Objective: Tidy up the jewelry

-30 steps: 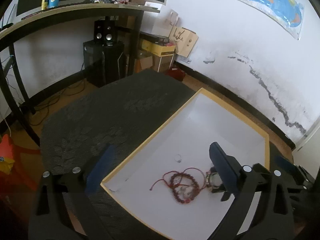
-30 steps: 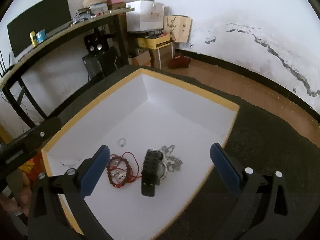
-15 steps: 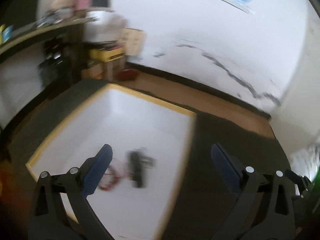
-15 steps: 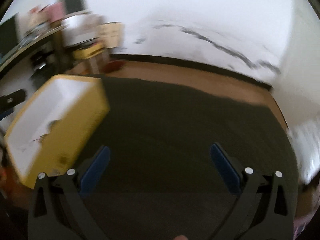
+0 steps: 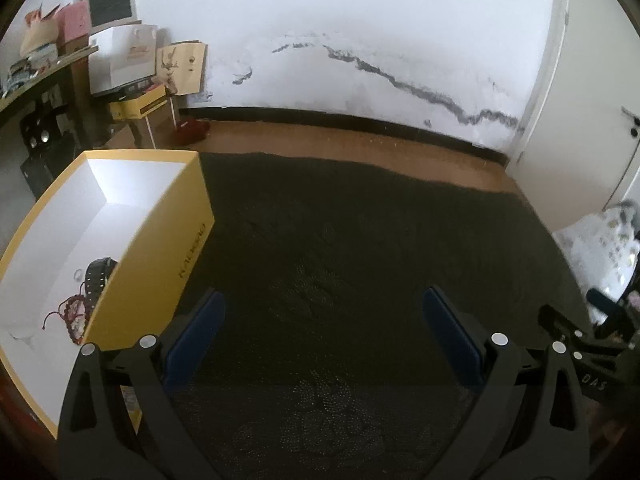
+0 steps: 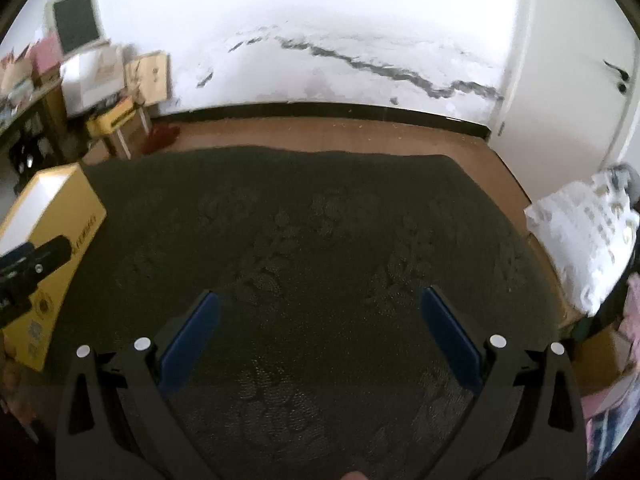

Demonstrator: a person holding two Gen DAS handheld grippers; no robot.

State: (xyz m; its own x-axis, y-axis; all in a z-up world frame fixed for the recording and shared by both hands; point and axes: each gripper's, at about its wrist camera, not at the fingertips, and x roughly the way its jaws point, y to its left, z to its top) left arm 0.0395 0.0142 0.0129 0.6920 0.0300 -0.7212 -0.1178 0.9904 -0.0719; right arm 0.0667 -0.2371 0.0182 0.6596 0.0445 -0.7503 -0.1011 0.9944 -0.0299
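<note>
A yellow box with a white inside (image 5: 188, 240) stands on the dark mat at the left of the left wrist view. In it lie a black watch (image 5: 98, 274), a small ring (image 5: 78, 276) and a red bead bracelet (image 5: 72, 312). My left gripper (image 5: 324, 320) is open and empty over the mat, to the right of the box. My right gripper (image 6: 320, 318) is open and empty over the mat, further right. The box (image 6: 60, 216) shows at the left edge of the right wrist view, with the left gripper's body in front of it.
The dark patterned mat (image 5: 360, 240) covers the table. Beyond it are a wooden floor, a cracked white wall and a cluttered desk with cartons (image 5: 120, 64) at the left. A white patterned bag (image 6: 588, 232) lies at the right.
Both grippers have swung right, away from over the box; the box with the jewelry now sits at the far left of each view. Both stay open.
</note>
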